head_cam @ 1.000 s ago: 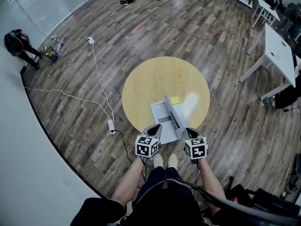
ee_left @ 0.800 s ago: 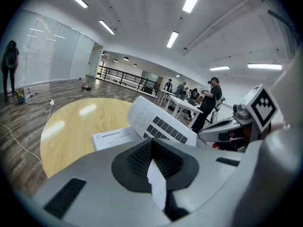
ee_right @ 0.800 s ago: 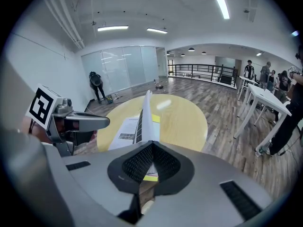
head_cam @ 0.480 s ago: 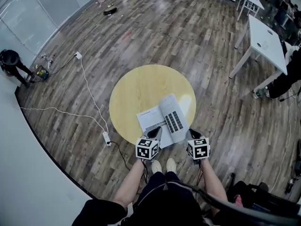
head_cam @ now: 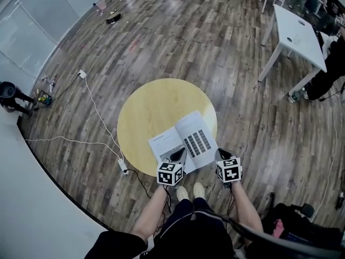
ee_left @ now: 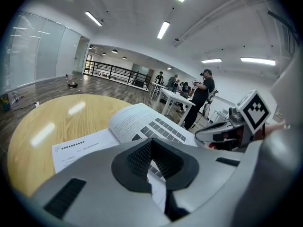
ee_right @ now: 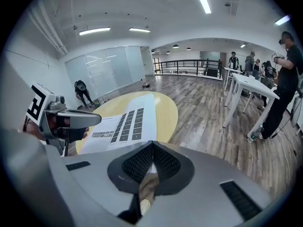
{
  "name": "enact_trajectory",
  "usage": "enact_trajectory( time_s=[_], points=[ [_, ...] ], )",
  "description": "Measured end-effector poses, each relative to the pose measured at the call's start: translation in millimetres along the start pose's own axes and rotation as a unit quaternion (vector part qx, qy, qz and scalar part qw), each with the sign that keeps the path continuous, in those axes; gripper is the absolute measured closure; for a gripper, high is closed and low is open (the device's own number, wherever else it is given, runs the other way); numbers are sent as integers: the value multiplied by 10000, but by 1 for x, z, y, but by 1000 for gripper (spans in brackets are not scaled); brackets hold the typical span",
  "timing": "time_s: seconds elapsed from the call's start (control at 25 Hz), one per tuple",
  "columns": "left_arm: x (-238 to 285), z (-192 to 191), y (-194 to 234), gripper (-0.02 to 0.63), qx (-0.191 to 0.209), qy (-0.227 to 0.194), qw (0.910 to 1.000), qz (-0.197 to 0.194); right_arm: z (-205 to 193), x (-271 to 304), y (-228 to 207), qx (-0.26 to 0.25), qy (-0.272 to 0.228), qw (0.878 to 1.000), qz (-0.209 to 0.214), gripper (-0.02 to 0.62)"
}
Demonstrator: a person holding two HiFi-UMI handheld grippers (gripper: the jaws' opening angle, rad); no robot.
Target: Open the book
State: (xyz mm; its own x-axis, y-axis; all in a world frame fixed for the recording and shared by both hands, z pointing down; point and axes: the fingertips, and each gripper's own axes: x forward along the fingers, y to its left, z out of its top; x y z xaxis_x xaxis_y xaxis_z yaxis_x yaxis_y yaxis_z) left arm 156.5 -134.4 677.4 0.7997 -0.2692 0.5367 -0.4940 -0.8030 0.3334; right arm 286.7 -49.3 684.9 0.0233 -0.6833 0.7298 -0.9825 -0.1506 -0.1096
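A book lies open on the near right part of the round yellow table; its right page carries rows of dark squares. My left gripper is shut, tips over the book's near edge by the spine, and the page shows under the jaws. My right gripper is shut at the right page's near corner, and that page runs right up to the pinched tips. Each gripper appears in the other's view: the right gripper, the left gripper.
A white cable and power strip lie on the wood floor left of the table. White tables stand at the upper right, with people near them. A dark bag sits by my right leg. My shoes are under the table's edge.
The page that stood upright a second ago has swung over to the right and now lies flat. Both grippers stayed at the book's near edge.
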Motion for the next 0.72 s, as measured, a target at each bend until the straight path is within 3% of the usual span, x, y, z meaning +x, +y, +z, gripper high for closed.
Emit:
enact_trajectory(
  time_s=[0.72],
  points=[
    [35, -16, 3, 607, 41, 404, 9992, 34, -29, 37, -36, 266, 250, 9993, 72, 588]
  ],
)
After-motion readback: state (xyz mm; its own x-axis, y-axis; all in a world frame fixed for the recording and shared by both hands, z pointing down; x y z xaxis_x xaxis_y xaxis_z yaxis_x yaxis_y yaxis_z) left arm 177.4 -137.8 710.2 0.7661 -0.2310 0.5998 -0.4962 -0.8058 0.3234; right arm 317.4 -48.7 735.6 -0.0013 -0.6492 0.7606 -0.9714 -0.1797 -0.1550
